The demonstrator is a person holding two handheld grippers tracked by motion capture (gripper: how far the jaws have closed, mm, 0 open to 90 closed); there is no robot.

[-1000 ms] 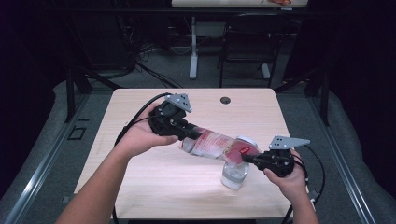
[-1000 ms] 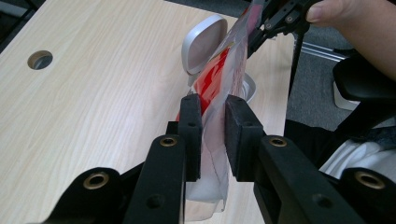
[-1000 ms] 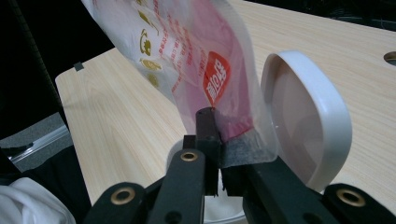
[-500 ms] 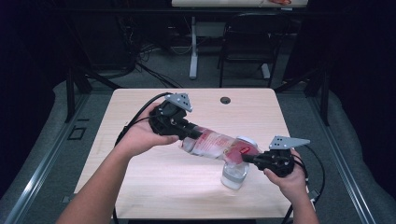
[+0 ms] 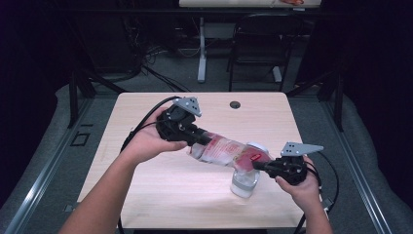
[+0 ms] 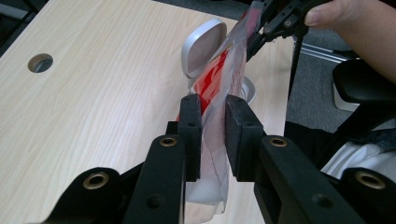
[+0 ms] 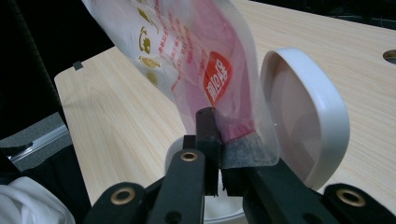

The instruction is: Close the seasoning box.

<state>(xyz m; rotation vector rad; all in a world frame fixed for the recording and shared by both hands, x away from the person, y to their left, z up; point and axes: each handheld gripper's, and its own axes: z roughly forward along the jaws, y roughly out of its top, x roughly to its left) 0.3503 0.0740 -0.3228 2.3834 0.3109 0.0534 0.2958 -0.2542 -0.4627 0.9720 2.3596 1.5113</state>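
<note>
Left gripper [image 5: 192,139] clamps pouch [image 5: 221,148]; right gripper [image 5: 258,163] pinches its corner, above jar [image 5: 243,183]. Best tipped slowly over jar's mouth.

three cameras: one fixed overhead, one riding on each claw

the high view sits above the person's side and looks forward and down, far enough to take in the whole tabletop [image 5: 146,117] and the floor beyond. the left gripper view looks from close along the left claw [image 6: 213,135] toward the person's right, across the bag [image 6: 229,70] to the white lid [image 6: 204,45] and the right claw [image 6: 261,30] farther off. the right gripper view looks from very close along the right claw [image 7: 219,140], back across the same bag [image 7: 187,51] and lid [image 7: 303,116]. all three share the bag, the lid and the tabletop around them.
</note>
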